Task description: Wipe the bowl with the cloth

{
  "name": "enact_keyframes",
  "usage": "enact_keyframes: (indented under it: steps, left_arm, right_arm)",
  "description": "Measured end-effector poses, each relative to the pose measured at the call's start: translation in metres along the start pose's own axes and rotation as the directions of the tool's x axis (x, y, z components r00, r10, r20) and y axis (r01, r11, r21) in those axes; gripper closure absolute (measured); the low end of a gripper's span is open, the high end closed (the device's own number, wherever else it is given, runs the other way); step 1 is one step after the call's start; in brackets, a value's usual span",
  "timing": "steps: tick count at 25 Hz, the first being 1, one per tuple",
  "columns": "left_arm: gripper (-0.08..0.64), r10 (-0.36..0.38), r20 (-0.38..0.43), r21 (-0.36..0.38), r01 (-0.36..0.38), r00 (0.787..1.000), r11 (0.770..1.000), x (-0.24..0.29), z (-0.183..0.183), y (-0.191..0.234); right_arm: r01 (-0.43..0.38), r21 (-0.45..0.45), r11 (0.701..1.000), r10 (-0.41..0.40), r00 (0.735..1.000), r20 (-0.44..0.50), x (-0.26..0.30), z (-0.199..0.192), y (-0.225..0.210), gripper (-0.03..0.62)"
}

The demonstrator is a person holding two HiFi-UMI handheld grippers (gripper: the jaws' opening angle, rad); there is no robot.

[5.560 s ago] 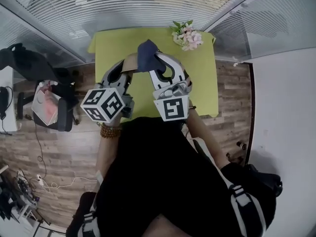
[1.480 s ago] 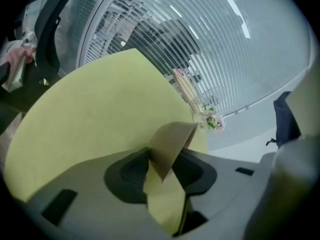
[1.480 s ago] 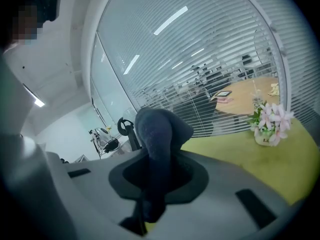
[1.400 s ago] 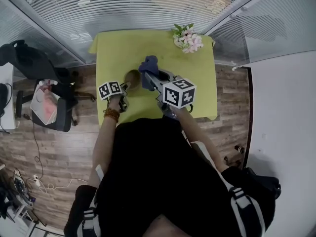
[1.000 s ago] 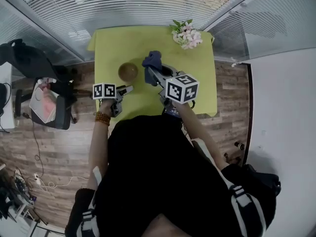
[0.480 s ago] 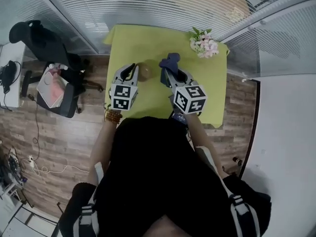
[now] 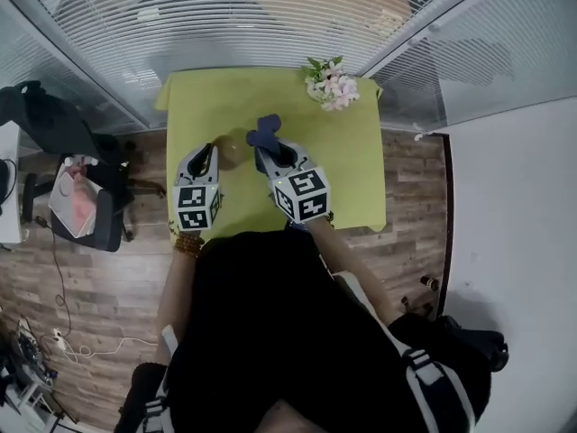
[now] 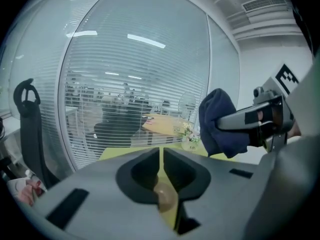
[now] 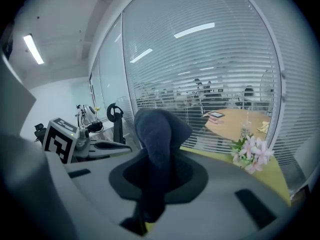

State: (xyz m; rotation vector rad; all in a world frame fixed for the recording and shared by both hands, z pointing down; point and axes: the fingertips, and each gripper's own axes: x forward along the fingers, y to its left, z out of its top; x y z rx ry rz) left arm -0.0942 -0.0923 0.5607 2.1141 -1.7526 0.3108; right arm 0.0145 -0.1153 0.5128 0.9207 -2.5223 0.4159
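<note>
Green counter (image 7: 361, 156) | bowl (image 7: 230, 152) left-centre, partly hidden by left gripper (image 7: 206, 150), jaws just closed together, empty | right gripper (image 7: 267, 146) clenched on blue cloth (image 7: 263, 132), right of bowl | flowers (image 7: 330, 85) far right corner

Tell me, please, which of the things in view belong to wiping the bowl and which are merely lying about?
Part of the job:
- bowl
- dark blue cloth
- green table, the work surface

Just lying about:
- flowers at the table's far corner
- black office chair on the floor
- wooden table behind the glass
</note>
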Motion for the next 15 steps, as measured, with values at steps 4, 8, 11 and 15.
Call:
enact_keyframes:
  steps: [4,8,11,15]
  left_arm:
    - [0.528,0.006,-0.013,-0.007,-0.006,1.0,1.0,0.005,-0.004,0.0]
    - [0.535,0.019,-0.035,-0.02,-0.019,0.999,1.0,0.007,-0.015,0.005]
    - [0.535,0.031,-0.065,-0.049,-0.034,0.997,0.998,0.007,-0.025,-0.001]
    - [0.534,0.008,-0.091,-0.055,-0.013,0.996,0.998,0.008,-0.031,-0.017]
  right_arm:
    - [0.013,-0.015,1.0,-0.013,1.0,-0.001,-0.004,0.002,-0.007,0.549]
    - [0.031,-0.013,0.999,-0.031,1.0,0.001,-0.005,0.0,-0.012,0.549]
    - [0.032,-0.01,0.999,-0.033,0.999,-0.014,-0.013,-0.007,-0.014,0.549]
    - [0.038,-0.004,0.999,-0.038,0.999,-0.023,-0.026,-0.007,-0.021,0.551]
